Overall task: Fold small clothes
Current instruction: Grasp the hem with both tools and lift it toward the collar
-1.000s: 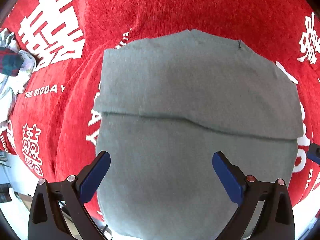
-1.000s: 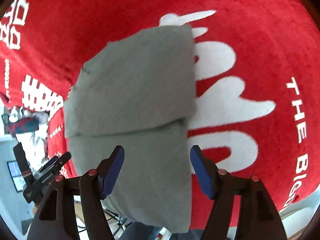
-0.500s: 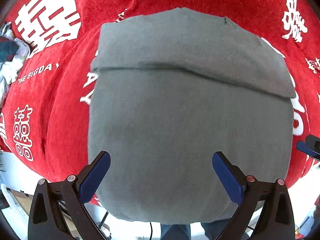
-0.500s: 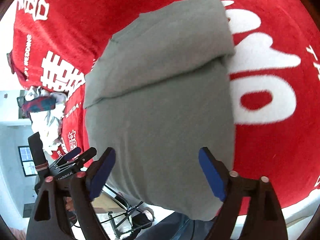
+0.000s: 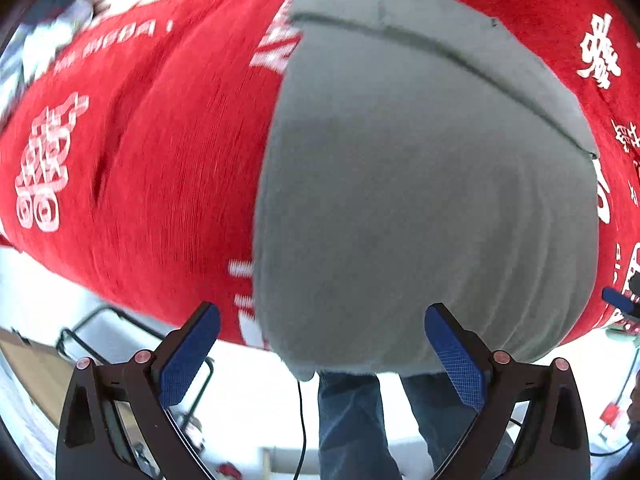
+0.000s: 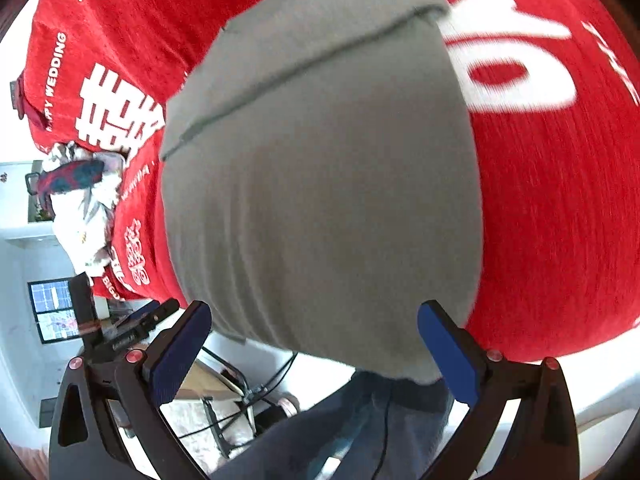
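A grey garment (image 5: 424,200) lies flat on the red tablecloth (image 5: 140,152), its far part folded over toward me, its near hem hanging over the table's front edge. My left gripper (image 5: 322,350) is open and empty, just in front of the garment's near left corner. In the right wrist view the same garment (image 6: 320,184) fills the middle. My right gripper (image 6: 314,350) is open and empty at the garment's near right hem. Neither gripper holds cloth.
The red cloth (image 6: 552,208) carries white lettering. A pile of other clothes (image 6: 84,204) lies at the table's left end. The other gripper (image 6: 136,320) shows at the lower left of the right wrist view. The person's jeans (image 5: 356,424) stand below the table edge.
Both grippers have drawn back toward the table's near edge. The garment's near hem, the floor and the person's legs now show. Both grippers stayed open.
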Demonstrator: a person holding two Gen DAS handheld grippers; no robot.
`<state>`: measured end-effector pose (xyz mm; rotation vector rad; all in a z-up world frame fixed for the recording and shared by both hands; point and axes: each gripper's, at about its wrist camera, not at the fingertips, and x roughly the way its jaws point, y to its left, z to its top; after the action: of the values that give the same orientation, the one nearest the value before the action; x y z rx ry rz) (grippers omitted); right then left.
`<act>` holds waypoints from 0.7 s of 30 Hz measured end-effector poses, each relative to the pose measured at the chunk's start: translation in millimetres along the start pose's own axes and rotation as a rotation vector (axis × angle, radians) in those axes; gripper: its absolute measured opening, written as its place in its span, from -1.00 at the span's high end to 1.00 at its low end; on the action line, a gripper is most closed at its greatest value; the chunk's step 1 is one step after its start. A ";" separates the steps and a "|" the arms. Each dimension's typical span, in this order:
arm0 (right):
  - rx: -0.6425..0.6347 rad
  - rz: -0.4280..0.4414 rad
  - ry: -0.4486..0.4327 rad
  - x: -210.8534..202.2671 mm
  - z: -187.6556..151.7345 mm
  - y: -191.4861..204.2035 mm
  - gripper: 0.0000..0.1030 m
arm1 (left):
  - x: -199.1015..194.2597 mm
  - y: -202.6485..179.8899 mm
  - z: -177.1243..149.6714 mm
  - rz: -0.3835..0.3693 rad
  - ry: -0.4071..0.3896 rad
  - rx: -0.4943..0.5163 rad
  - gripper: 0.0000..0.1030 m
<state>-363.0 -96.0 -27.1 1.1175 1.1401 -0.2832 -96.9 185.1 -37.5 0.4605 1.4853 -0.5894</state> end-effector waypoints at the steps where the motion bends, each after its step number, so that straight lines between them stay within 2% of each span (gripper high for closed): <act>1: 0.001 -0.005 0.015 3.2 -7.4 -3.6 -1.00 | 6.9 5.9 -5.8 -0.009 0.016 -0.013 -0.98; 8: 0.048 -0.061 0.152 56.4 -59.2 -52.9 -0.95 | 58.1 15.3 -38.2 -0.047 0.096 -0.014 -0.98; 10: 0.059 -0.082 0.181 74.5 -68.7 -66.4 -0.83 | 70.9 15.3 -42.9 -0.044 0.111 -0.004 -0.98; 12: 0.067 -0.108 0.197 90.9 -75.9 -78.6 -0.57 | 79.7 12.6 -47.3 -0.056 0.119 -0.007 -0.98; 16: 0.067 -0.106 0.181 104.4 -79.8 -90.4 -0.41 | 81.5 11.9 -51.6 -0.085 0.102 0.003 -0.97; 17: 0.071 -0.098 0.179 104.2 -80.1 -90.4 -0.32 | 80.6 11.9 -52.8 -0.096 0.103 0.011 -0.82; 18: 0.077 -0.077 0.175 102.3 -81.0 -90.5 0.12 | 78.9 10.7 -54.0 -0.122 0.106 0.015 -0.64; 19: 0.083 -0.052 0.171 100.9 -82.0 -90.0 0.51 | 76.3 8.3 -55.0 -0.177 0.121 0.021 -0.28; 20: 0.091 -0.054 0.171 97.4 -83.9 -88.3 0.87 | 73.6 6.4 -55.4 -0.179 0.123 0.033 0.09; 21: 0.090 -0.057 0.163 93.8 -85.2 -87.0 0.88 | 68.6 2.9 -54.5 -0.184 0.122 0.067 0.38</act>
<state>-429.5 -35.7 -152.0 1.2058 1.3156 -0.2942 -138.3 215.5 -108.5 0.4207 1.6395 -0.7688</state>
